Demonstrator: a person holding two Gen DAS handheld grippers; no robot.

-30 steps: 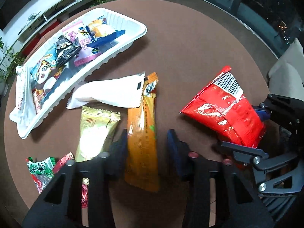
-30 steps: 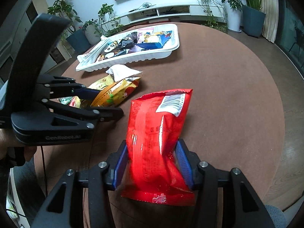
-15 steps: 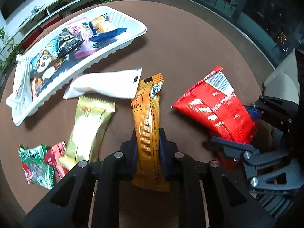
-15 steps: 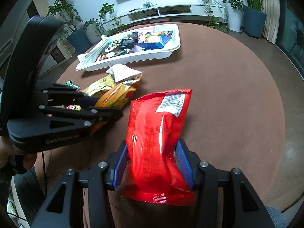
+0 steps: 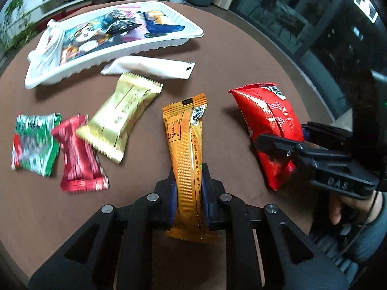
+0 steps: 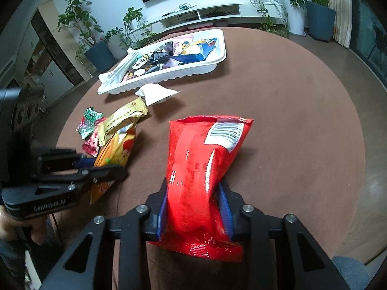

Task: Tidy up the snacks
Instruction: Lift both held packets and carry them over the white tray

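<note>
My left gripper (image 5: 188,188) is shut on a long orange snack packet (image 5: 186,145) and holds it above the round brown table (image 5: 241,55). My right gripper (image 6: 194,207) is shut on a red snack bag (image 6: 203,169) with a barcode, also lifted; the bag also shows in the left wrist view (image 5: 268,125). The white tray (image 5: 169,41) with several snacks lies at the far side. A white packet (image 5: 150,66), a gold packet (image 5: 121,118), a small red packet (image 5: 77,154) and a green packet (image 5: 33,142) lie loose on the table.
The table edge curves close on the right and near sides. A TV shelf (image 6: 217,14) and potted plants (image 6: 319,2) stand beyond the table. The left gripper's body (image 6: 48,183) sits left of the red bag in the right wrist view.
My left gripper closed on the orange packet and lifted it off the table. The right gripper keeps holding the red bag, raised slightly.
</note>
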